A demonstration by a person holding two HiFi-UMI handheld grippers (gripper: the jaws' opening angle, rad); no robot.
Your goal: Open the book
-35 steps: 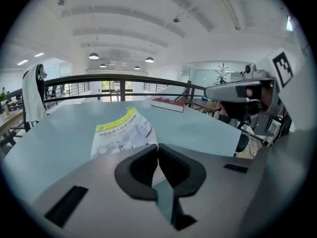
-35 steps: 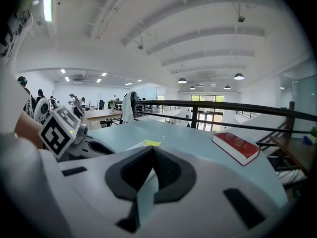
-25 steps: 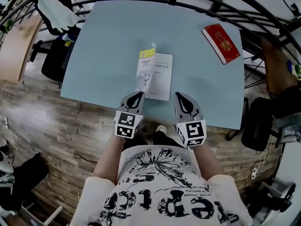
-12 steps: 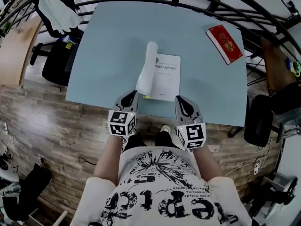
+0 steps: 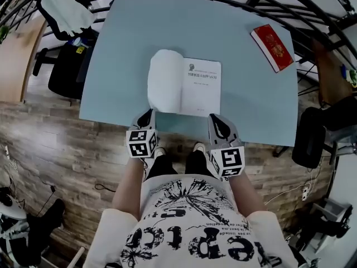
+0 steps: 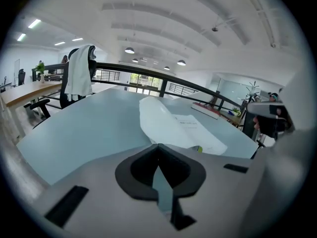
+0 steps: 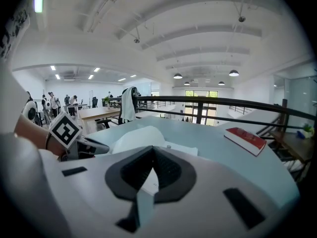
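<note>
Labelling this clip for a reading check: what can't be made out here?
- Print on the open book, right page: too small in head view, too oblique in gripper views.
- Its left side: under the curled white leaf, all views.
- Red book, cover lettering: too small, head view.
- Book's near edge, left gripper view: hidden behind the left gripper.
</note>
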